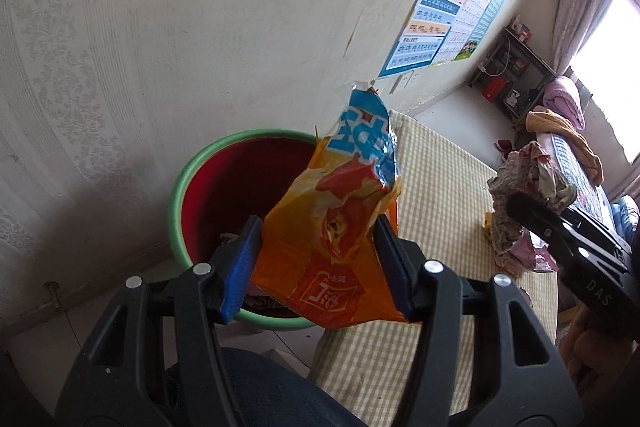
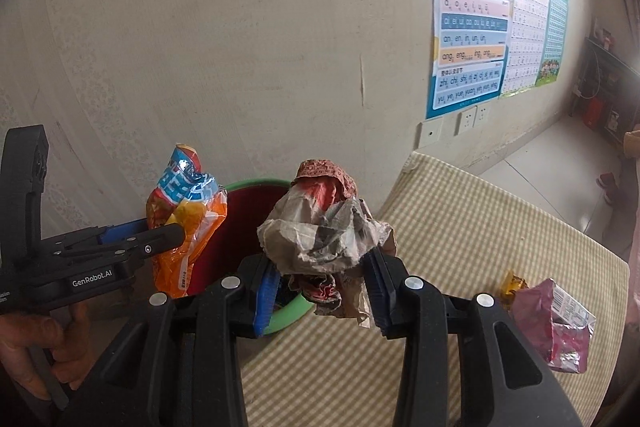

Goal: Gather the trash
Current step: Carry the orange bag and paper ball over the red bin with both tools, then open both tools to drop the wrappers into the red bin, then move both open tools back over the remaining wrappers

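You had both hands loaded. Nearest, your left gripper [image 1: 316,275] was clamped on the orange snack bag [image 1: 336,219], its blue pads pressing the lower part of the bag from either side. The bag's long axis ran up and away from the jaws, its blue-printed top leaning to the far right. Your right gripper [image 2: 320,291] gripped the crumpled paper wad [image 2: 324,227] in the same way, jaws narrowed onto its lower half and the bulk of it bunched above them.

What mattered for the drop was where the bin [image 1: 188,187] lay from each load. In the left wrist view its green rim and red inside sat just beyond the jaws and a little left, so the bag looked to hang roughly over the near right part of the mouth. In the right wrist view the bin [image 2: 256,185] stood behind and left of the wad, between the two grippers; the wad seemed still to be over the checked table [image 2: 460,247] edge, though the fisheye made that hard to judge. So your left hand was the nearer one.

Farther right on the table, a pink wrapper [image 2: 556,327] and a small yellow scrap [image 2: 514,285] still lay uncollected.
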Motion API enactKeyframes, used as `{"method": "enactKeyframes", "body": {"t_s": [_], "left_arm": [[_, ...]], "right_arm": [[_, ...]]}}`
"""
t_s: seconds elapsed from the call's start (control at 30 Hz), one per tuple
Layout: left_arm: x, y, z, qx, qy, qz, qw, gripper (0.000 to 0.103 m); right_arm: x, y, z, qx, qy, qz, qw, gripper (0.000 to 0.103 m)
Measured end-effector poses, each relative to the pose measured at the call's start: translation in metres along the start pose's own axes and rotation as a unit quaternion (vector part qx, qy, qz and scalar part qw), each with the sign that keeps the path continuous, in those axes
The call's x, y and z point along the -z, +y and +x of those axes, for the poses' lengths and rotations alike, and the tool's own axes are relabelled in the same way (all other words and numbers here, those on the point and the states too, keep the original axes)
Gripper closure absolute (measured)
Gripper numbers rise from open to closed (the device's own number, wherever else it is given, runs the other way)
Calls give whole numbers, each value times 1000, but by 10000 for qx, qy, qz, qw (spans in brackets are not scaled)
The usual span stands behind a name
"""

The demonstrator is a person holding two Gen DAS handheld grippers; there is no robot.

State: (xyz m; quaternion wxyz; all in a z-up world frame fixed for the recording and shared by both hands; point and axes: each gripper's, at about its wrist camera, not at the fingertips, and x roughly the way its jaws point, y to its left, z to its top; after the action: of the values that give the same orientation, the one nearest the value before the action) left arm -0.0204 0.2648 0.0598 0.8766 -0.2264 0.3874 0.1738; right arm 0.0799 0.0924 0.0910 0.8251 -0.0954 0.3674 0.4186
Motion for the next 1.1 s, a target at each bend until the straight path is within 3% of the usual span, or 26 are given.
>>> {"method": "enactKeyframes", "body": {"t_s": [0.57, 0.67, 0.87, 1.1], "left_arm": [[-14, 56, 24, -198, 72, -525, 9984, 48], [-14, 62, 28, -219, 108, -593, 9979, 46], [-12, 69, 28, -252, 38, -787, 9966, 22], [-10, 72, 21, -267, 15, -883, 9957, 9]], "right_arm": [[-21, 52, 80, -397, 389, -353, 9978, 64], [-22, 52, 89, -423, 478, -371, 9973, 57], [-20, 47, 98, -336, 566, -350, 9972, 33], [-19, 35, 85, -212, 483, -192, 9984, 26]]}}
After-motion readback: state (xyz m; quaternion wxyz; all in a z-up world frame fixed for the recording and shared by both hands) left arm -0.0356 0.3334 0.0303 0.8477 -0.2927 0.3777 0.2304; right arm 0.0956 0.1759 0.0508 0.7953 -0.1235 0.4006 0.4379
